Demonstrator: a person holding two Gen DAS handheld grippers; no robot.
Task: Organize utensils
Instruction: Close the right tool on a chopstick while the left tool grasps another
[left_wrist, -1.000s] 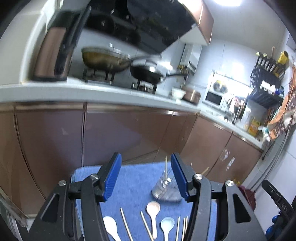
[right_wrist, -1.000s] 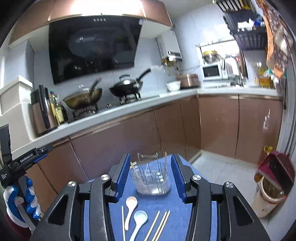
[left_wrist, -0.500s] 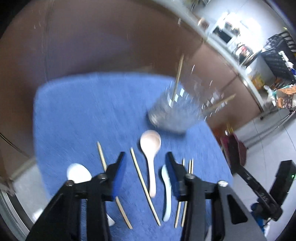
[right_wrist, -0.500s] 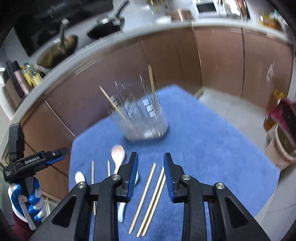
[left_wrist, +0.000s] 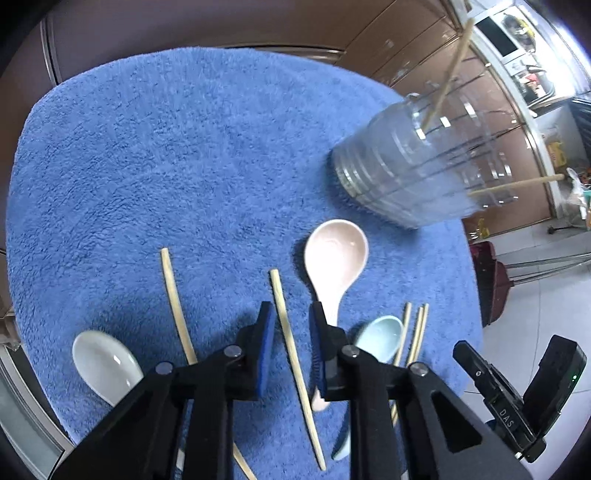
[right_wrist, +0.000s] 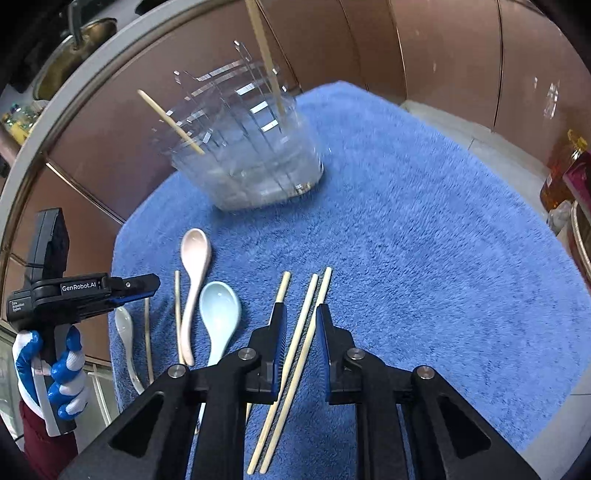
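Tools angled steeply down at the blue towel (left_wrist: 155, 155) on the surface. Left tool (left_wrist: 290, 325), jaws parted, straddles one chopstick (left_wrist: 291, 350), a pink spoon (left_wrist: 334, 258) just ahead to its right. Right tool (right_wrist: 301, 314), jaws parted, straddles a chopstick pair (right_wrist: 308, 306); neither grips. Clear holder (right_wrist: 251, 158) with two chopsticks stands well ahead of both. Gloved left hand (right_wrist: 55, 380) grips the left tool's handle.

Bare blue towel (right_wrist: 424, 229) lies open to the right and far left. The clear holder (right_wrist: 251, 162) blocks the far middle. Near, spoons (right_wrist: 194, 280) and chopsticks (right_wrist: 295, 354) lie close together, leaving narrow gaps.
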